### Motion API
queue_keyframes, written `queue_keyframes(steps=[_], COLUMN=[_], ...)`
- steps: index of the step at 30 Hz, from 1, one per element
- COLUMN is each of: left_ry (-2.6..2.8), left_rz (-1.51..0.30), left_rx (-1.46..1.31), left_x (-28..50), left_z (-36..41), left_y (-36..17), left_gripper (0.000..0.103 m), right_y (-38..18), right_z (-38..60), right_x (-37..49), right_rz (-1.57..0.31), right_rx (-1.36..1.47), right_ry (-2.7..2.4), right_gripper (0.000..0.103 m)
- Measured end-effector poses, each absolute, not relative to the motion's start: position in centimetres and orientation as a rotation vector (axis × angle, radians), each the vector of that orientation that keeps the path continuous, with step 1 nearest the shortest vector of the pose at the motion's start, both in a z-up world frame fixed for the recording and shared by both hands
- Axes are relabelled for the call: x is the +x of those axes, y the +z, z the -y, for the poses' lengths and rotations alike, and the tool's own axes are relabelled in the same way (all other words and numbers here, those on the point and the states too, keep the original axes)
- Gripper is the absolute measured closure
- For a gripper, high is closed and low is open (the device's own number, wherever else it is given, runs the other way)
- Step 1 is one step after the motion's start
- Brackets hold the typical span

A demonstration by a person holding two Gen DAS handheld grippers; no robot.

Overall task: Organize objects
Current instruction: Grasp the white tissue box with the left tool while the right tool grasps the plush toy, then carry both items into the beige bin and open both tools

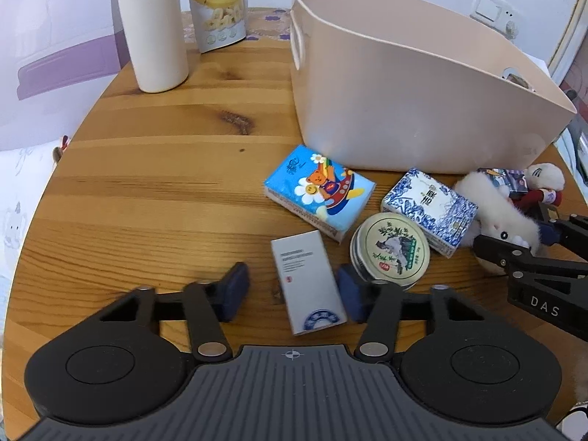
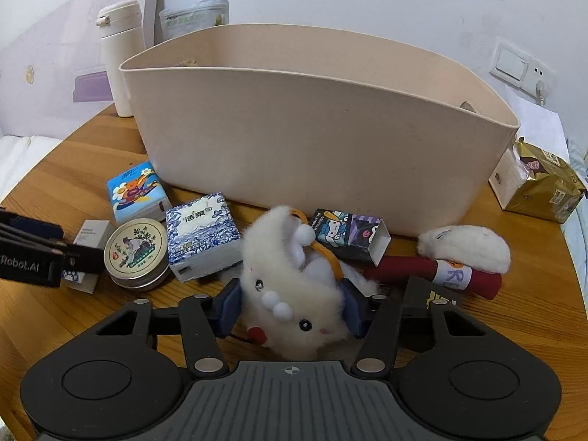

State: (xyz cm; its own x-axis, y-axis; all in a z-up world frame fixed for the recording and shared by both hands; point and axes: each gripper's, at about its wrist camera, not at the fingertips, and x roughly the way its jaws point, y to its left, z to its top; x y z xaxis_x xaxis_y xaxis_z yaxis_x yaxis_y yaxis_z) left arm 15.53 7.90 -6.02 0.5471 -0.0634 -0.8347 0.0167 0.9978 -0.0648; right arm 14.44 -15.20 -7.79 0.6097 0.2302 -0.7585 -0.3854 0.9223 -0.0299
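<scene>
1. The right gripper [image 2: 292,308] is clenched on the white plush toy [image 2: 290,286]; both pads are pressed into the fur at its sides. The toy lies near the front edge of the table [image 1: 147,191], just in front of the beige basket [image 2: 312,139].
2. The left gripper [image 1: 292,294] is released. Its fingers stand on both sides of the small grey box [image 1: 308,283], which lies flat on the wood; the right pad is touching or almost touching the box, the left pad is apart.
3. It is judged that the toy is to be lifted over the basket rim and let go inside. The wall is tall, so the toy should be raised fully above the rim before it is moved forward.
4. The plush is soft and is easily squeezed, so a firm hold is needed; its orange cord [image 2: 323,246] could be caught on the rim.
5. The grey box is stiff cardboard with straight sides and should be taken across its narrow width.
6. Beside it lie a round metal tin [image 1: 391,250] with a painted lid and two soft tissue packs: one blue with a cartoon [image 1: 319,191], one with a blue-white pattern [image 1: 430,209].
</scene>
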Motion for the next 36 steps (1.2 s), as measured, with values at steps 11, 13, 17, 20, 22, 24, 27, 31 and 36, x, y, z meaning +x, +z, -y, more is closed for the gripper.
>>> queue_keyframes(steps=[11, 13, 17, 20, 22, 24, 27, 31, 36], left_ry=[-0.096, -0.098, -0.100, -0.105, -0.105, -0.108, -0.121, -0.138, -0.173], left_rz=[-0.983, -0.967, -0.928, -0.896, -0.872, -0.845, -0.805, -0.756, -0.710], left_rx=[-0.039, -0.037, -0.037, -0.031, -0.019, -0.008, -0.002, 0.004, 0.005], left_x=[14.7, 14.6, 14.3, 14.0, 14.2, 14.3, 14.7, 15.3, 16.1], left_z=[-6.8, -6.8, -6.8, -6.5, -6.2, -5.9, -5.4, -4.6, -3.7], left_y=[-5.8, -5.4, -4.2, -3.0, -2.2, -1.3, 0.1, 2.0, 3.8], left_gripper=[0.070, 0.070, 0.070, 0.070, 0.070, 0.070, 0.070, 0.070, 0.070], right_y=[-7.2, -7.0, -6.0, -5.1, -4.5, -3.9, -3.0, -1.6, 0.4], right_z=[16.1, 16.3, 16.9, 17.5, 17.9, 18.3, 18.9, 19.6, 20.3], right_x=[13.4, 13.2, 12.7, 12.4, 12.3, 12.1, 11.9, 11.7, 12.3], right_rz=[-0.828, -0.823, -0.803, -0.783, -0.767, -0.751, -0.719, -0.677, -0.624], right_rx=[-0.194, -0.183, -0.168, -0.154, -0.144, -0.133, -0.121, -0.100, -0.101], right_ry=[0.377, 0.383, 0.381, 0.377, 0.373, 0.371, 0.363, 0.354, 0.340], right_gripper=[0.084, 0.085, 0.086, 0.086, 0.086, 0.086, 0.086, 0.086, 0.086])
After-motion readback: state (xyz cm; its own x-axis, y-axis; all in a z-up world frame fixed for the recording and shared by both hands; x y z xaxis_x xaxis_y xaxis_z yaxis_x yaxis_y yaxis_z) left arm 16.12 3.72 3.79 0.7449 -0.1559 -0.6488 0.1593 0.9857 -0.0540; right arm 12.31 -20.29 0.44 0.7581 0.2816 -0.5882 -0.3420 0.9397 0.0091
